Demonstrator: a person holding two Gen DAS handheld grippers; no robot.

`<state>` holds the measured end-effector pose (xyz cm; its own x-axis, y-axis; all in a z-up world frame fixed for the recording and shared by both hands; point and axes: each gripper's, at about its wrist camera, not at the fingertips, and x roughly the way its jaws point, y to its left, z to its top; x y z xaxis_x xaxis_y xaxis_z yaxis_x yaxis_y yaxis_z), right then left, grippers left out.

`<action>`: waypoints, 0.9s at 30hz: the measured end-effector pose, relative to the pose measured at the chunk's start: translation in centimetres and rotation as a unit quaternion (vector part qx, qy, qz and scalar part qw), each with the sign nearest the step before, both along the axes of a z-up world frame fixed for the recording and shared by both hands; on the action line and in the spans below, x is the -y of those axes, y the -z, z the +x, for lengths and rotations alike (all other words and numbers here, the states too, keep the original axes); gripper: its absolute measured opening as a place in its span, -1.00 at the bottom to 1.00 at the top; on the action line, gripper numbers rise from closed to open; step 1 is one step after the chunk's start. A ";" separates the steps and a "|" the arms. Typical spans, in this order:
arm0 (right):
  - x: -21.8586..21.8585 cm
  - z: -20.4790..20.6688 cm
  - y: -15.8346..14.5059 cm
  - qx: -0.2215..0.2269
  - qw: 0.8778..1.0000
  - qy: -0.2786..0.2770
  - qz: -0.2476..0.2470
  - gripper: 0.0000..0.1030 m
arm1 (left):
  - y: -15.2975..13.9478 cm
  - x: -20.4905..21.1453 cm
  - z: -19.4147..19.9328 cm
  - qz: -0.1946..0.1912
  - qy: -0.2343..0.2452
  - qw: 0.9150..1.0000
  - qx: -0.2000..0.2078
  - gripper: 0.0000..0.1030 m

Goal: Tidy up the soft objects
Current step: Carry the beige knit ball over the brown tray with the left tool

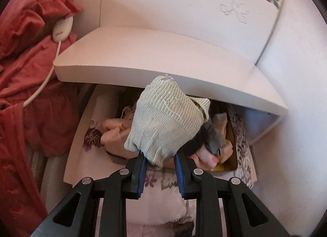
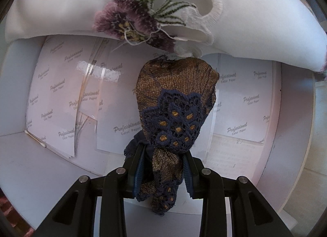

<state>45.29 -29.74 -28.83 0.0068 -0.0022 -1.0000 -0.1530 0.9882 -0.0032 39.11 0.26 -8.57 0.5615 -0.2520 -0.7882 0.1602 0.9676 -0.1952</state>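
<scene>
A: The pale ribbed sock (image 1: 165, 118) is pinched at its lower end by the left gripper (image 1: 160, 160), and it stands up in front of the camera, above the open drawer (image 1: 98, 155) full of soft clothes.

B: And the other hand?

A: The right gripper (image 2: 163, 162) pinches a brown knit piece with navy lace (image 2: 175, 104). It hangs over a white compartment (image 2: 30, 155) whose floor is covered with printed paper sheets (image 2: 126, 102).

B: What can go wrong, in your opinion?

A: The left jaws hold only a small fold of the sock. I think it could slip out and fall outside the drawer, maybe onto the red garment (image 1: 30, 69) at the left. Also the white shelf (image 1: 163, 57) overhangs the drawer, so the sock may catch on its edge.

B: And on the right?

A: The embroidered white cloth (image 2: 81, 12) hangs just above the brown piece. The lace could snag on it.

B: What is not clear?

A: The sock hides the middle of the drawer, so I cannot tell where free space is. The depth of the white compartment is also hard to judge.
</scene>
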 end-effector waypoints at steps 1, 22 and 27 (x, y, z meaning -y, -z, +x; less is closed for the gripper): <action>0.1 0.0 0.0 0.000 1.000 0.001 0.001 -0.34 | 0.3 0.0 0.5 -0.005 -0.001 1.000 -0.005 -0.53; 0.2 0.1 -0.1 0.001 1.000 0.002 0.001 -0.34 | 5.8 4.2 4.1 0.066 0.034 0.997 -0.022 -0.53; 0.1 0.0 -0.2 0.001 1.000 -0.001 0.002 -0.34 | 6.4 4.6 4.6 0.086 0.041 0.995 -0.018 -0.53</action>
